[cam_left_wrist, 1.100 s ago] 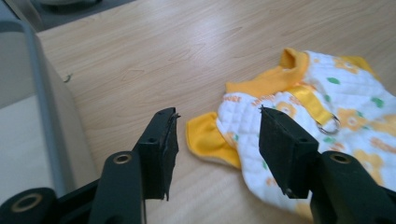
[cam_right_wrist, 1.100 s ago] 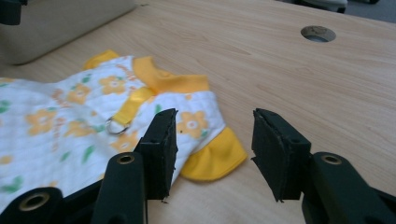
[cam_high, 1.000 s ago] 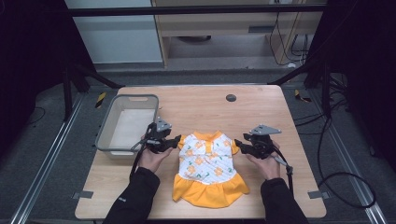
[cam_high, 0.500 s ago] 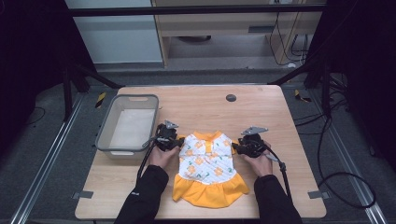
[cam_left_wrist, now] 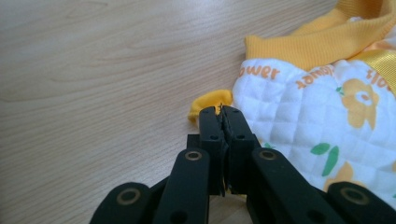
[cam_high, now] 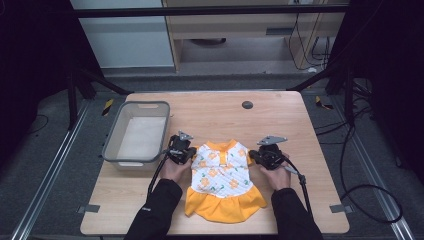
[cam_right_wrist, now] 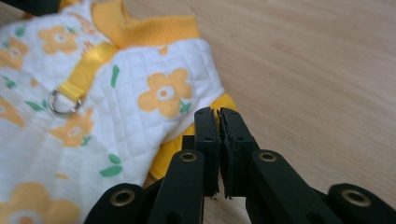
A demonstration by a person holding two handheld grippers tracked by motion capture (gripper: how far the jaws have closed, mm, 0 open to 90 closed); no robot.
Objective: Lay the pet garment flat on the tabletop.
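On the wooden table (cam_high: 210, 112), both grippers, left (cam_high: 184, 153) and right (cam_high: 260, 157), sit clenched at the dress's (cam_high: 222, 177) sleeves.

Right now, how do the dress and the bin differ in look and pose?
The dress is soft quilted cloth, white with orange flowers and an orange skirt; the bin is rigid grey plastic. The dress lies flat near the front edge; the bin stands upright at the left. The left gripper and right gripper are shut at the dress's sleeves; the bin stands untouched. Both rest on the wooden table.
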